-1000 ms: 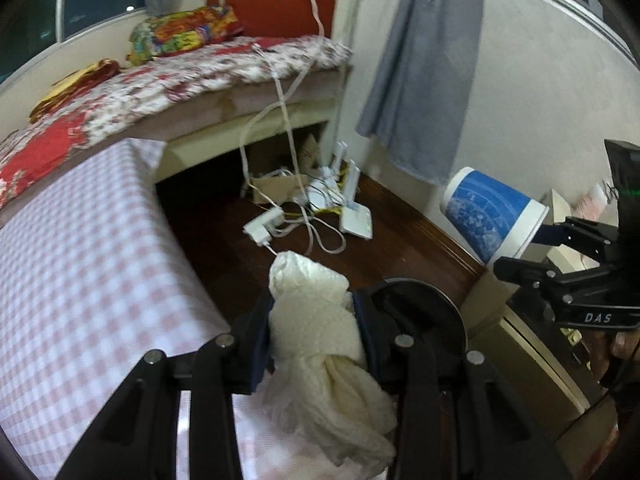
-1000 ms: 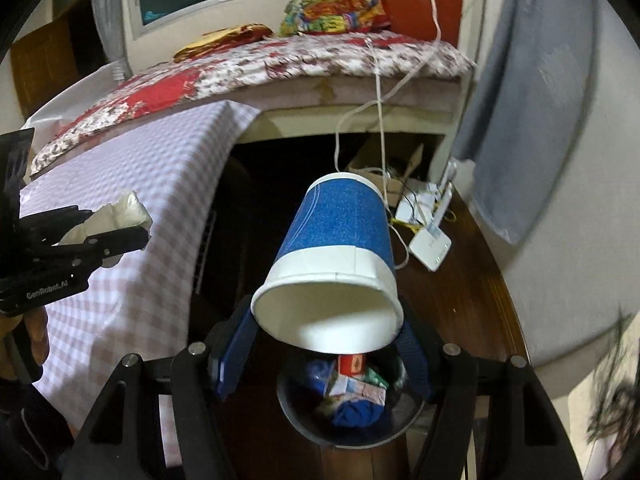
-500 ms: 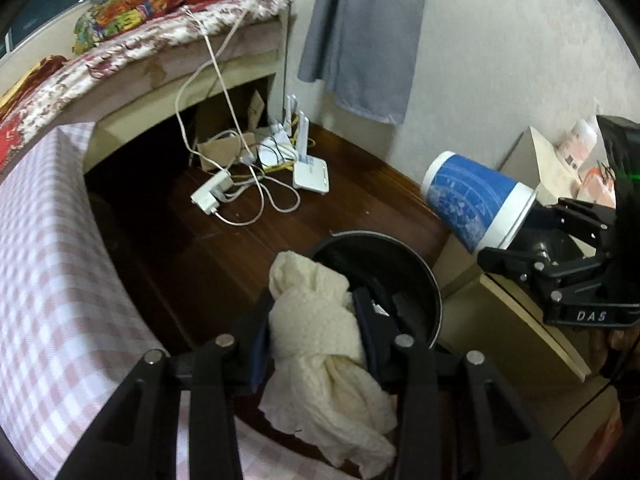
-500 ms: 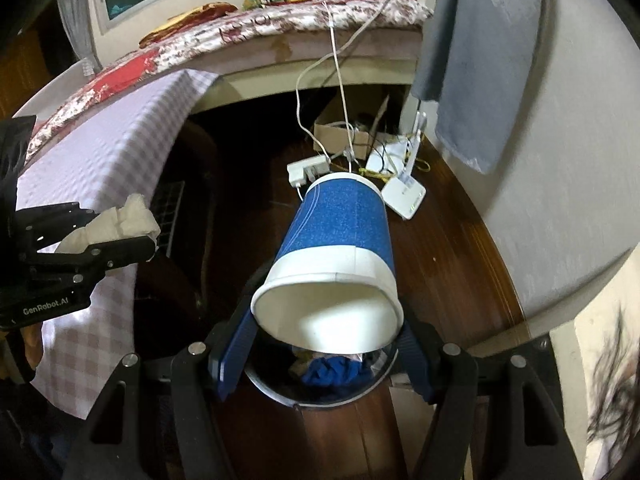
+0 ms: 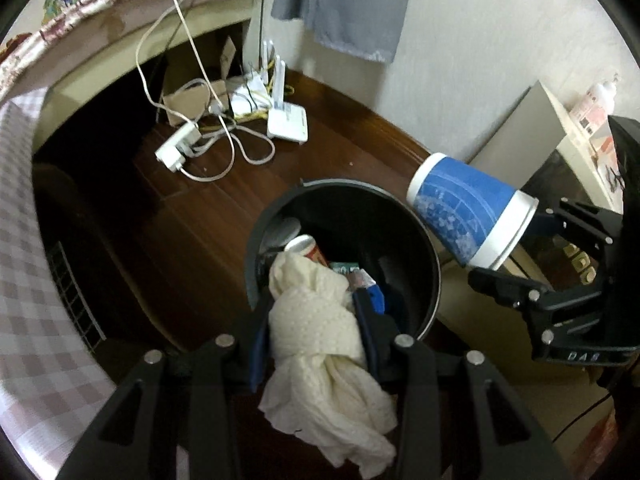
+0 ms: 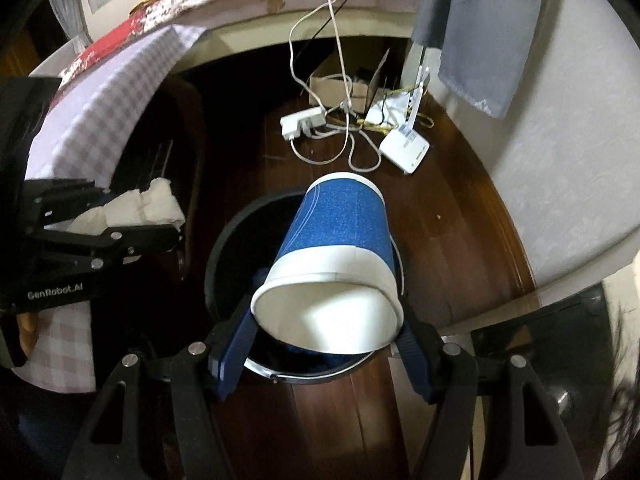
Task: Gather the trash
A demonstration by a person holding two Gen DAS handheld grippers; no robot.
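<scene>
From my left wrist camera, the left gripper (image 5: 312, 320) has its jaws pinching a crumpled cream tissue (image 5: 320, 332), which bulges above the pads and hangs in loose folds below them. Just beyond its tips, toward 12 o'clock, sits the round black trash bin (image 5: 428, 248) on the dark wooden floor (image 5: 352, 140), already holding a few scraps, among them a small red-and-white container (image 5: 306, 246) and something blue. At 3 o'clock I see my right gripper (image 5: 532, 264) gripping the blue-and-white paper cup (image 5: 468, 216), tilted with its base reaching over the bin's rim. Through the right wrist camera, the jaws are clamped on either side of that cup's white rim band, mouth facing me, the bin directly beneath it. At 9 o'clock there, the left gripper with its tissue hangs beside the checked tablecloth (image 6: 80, 120). At 12 o'clock, a white power strip (image 6: 302, 122), tangled cables and a white router (image 6: 404, 148) lie on the floor near the wall.
</scene>
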